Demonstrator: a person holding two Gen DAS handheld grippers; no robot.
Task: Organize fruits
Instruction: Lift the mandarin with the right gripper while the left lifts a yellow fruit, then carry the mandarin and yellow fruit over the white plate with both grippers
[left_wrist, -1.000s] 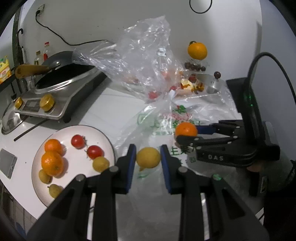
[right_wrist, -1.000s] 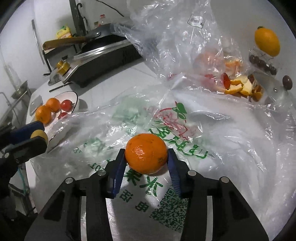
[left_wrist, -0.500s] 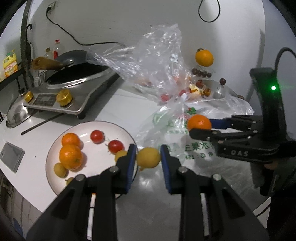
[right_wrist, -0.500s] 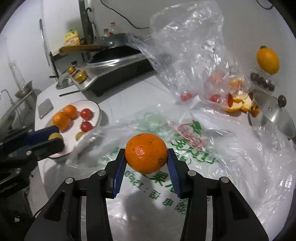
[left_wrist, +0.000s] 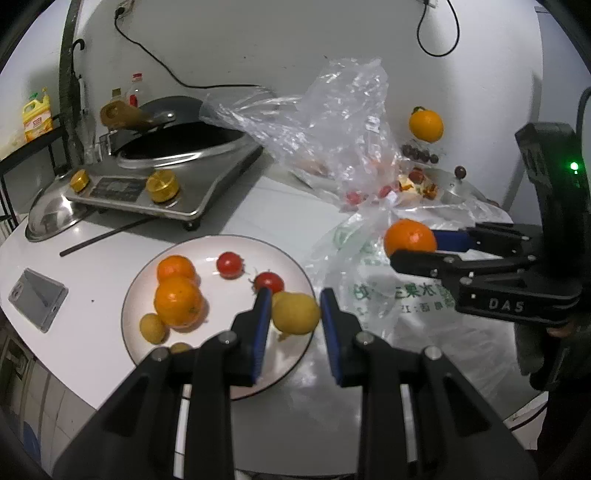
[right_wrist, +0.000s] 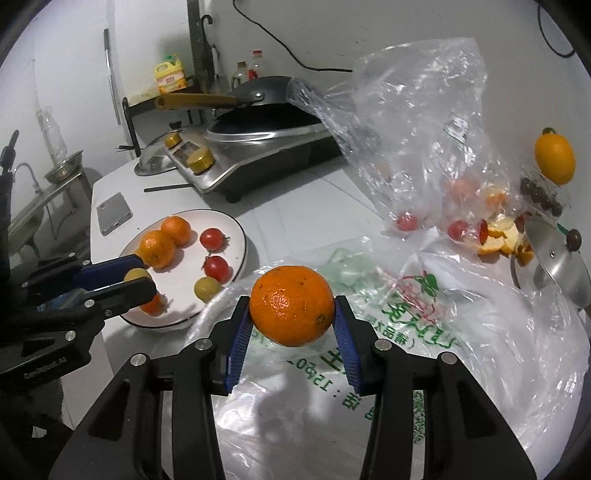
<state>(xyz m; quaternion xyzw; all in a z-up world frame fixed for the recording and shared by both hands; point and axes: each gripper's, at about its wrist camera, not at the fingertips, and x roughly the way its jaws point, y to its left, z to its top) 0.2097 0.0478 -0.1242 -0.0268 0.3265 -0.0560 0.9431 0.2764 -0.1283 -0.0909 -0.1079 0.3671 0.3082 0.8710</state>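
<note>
My left gripper (left_wrist: 294, 314) is shut on a small yellow fruit (left_wrist: 296, 314) and hangs over the right rim of the white plate (left_wrist: 147, 291). On the plate lie two oranges (left_wrist: 178, 301), two red tomatoes (left_wrist: 230, 264) and small yellow fruits (left_wrist: 152, 326). My right gripper (right_wrist: 291, 315) is shut on an orange (right_wrist: 291, 305), above a printed plastic bag (right_wrist: 424, 332). In the left wrist view the right gripper (left_wrist: 413, 247) holds that orange (left_wrist: 410, 238) to the right of the plate. In the right wrist view the left gripper (right_wrist: 138, 278) is over the plate (right_wrist: 236, 229).
An induction cooker with a dark pan (left_wrist: 173, 162) stands behind the plate. A crumpled clear bag (left_wrist: 332, 125) with tomatoes and peels stands at the back. A pot lid (right_wrist: 557, 258), a phone (left_wrist: 37, 299), a loose stick (left_wrist: 107, 236) and the counter's front edge are nearby.
Both grippers have carried their fruit to the left, toward the plate. The yellow fruit, earlier over the bag, now hangs over the plate's right rim. The orange has risen off the bag.
</note>
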